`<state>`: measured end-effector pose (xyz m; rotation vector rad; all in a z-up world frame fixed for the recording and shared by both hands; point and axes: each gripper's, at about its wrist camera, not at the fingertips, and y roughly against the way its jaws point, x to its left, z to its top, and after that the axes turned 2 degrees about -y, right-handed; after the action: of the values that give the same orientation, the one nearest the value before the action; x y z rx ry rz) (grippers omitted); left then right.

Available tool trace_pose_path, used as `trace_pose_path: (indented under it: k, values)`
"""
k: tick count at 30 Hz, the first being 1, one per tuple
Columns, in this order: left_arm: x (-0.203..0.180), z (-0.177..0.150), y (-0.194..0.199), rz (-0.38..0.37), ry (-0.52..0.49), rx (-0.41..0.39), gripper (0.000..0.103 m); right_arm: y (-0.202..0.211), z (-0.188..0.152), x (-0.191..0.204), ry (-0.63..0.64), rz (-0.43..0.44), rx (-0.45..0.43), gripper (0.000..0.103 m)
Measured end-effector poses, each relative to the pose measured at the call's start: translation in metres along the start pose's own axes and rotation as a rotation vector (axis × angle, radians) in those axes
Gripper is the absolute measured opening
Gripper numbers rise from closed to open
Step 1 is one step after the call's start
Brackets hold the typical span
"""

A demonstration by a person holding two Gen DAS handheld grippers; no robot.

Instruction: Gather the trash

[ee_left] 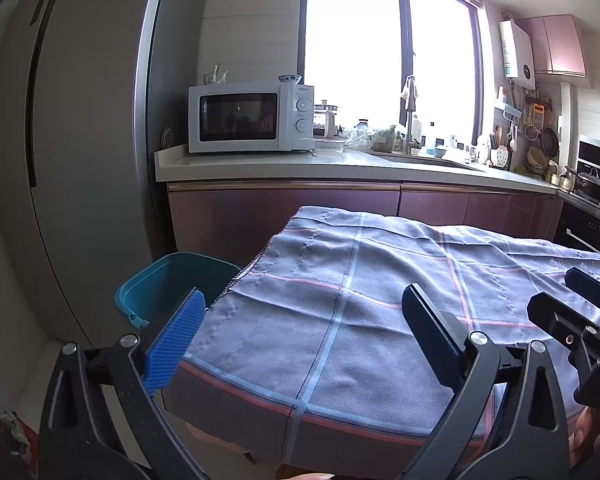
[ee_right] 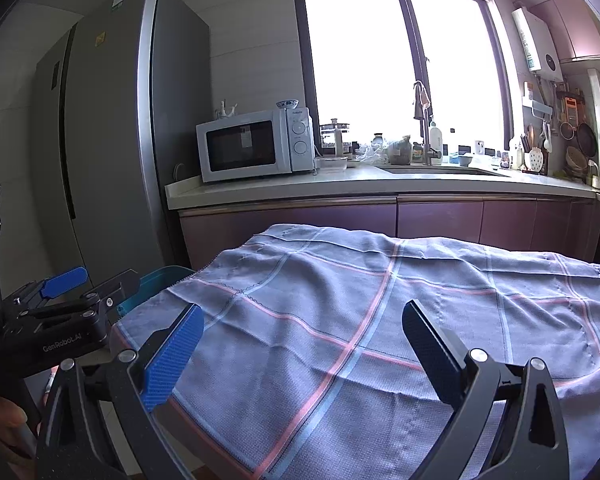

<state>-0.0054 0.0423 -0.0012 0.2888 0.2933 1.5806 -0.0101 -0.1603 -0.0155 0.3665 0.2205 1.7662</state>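
left gripper (ee_left: 300, 336) released | right gripper (ee_right: 304, 348) released | cloth (ee_left: 380, 300) beneath both | bin (ee_left: 172, 288) at 10 o'clock | microwave (ee_left: 252, 118) at 12, fridge (ee_left: 92, 140) at 11

tall grey steel fridge (ee_left: 88, 152) at left | white microwave (ee_left: 252, 118) on pale countertop (ee_left: 340, 166) | bright overexposed window (ee_left: 388, 48) | mauve cabinet doors (ee_right: 436, 220) below

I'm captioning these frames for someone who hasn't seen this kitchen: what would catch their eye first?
The checked grey cloth spread over the table fills the foreground, with both open grippers, left gripper and right gripper, above its near edge. A teal bin stands by the table's left corner. Behind, the bright window glares above the counter, where a white microwave sits beside the tall grey fridge.
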Motion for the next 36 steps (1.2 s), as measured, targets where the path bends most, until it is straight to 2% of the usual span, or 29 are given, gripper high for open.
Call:
trace_pose_path:
  k: [36]
  values:
    - [-0.0005,-0.0032,-0.01,-0.006,0.0,0.023,0.097,-0.0032,-0.0003,-0.0069,-0.008,-0.01,0.003,0.096]
